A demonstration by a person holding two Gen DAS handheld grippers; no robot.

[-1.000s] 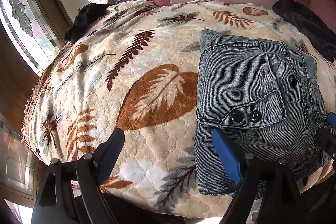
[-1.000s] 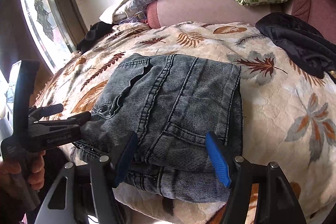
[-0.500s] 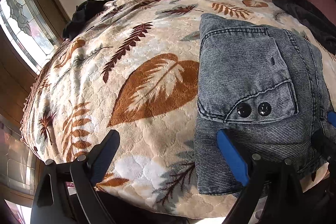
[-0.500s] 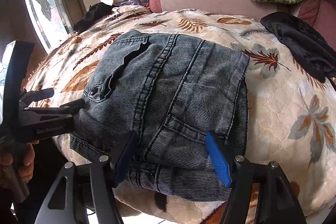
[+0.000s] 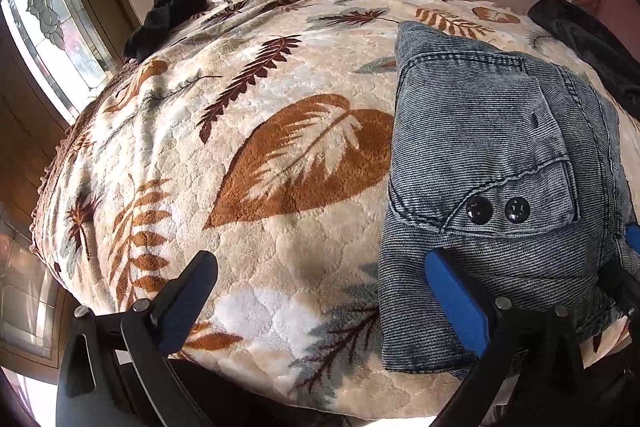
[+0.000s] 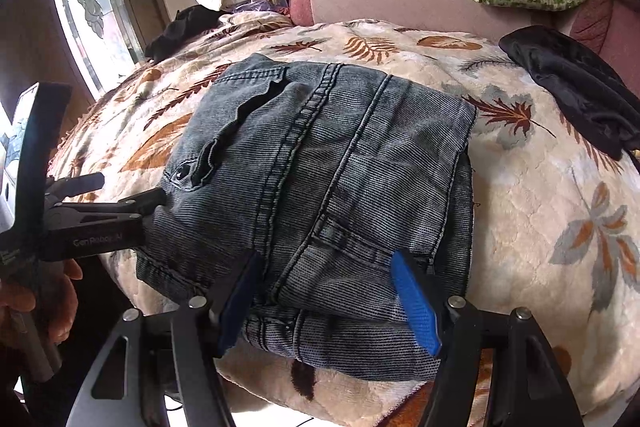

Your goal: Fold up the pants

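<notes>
Folded pants [image 6: 320,179] lie on the leaf-print bed [image 5: 248,155]; a black garment [image 6: 576,87] at two o'clock. The left gripper [image 5: 320,303], just widened, and right gripper [image 6: 328,299] stand apart, clamping nothing.

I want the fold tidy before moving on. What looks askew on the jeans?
The jeans lie folded, but the bottom layer sticks out past the top one along the near edge, and the pocket flap gapes open. Nothing looks damaged.
</notes>
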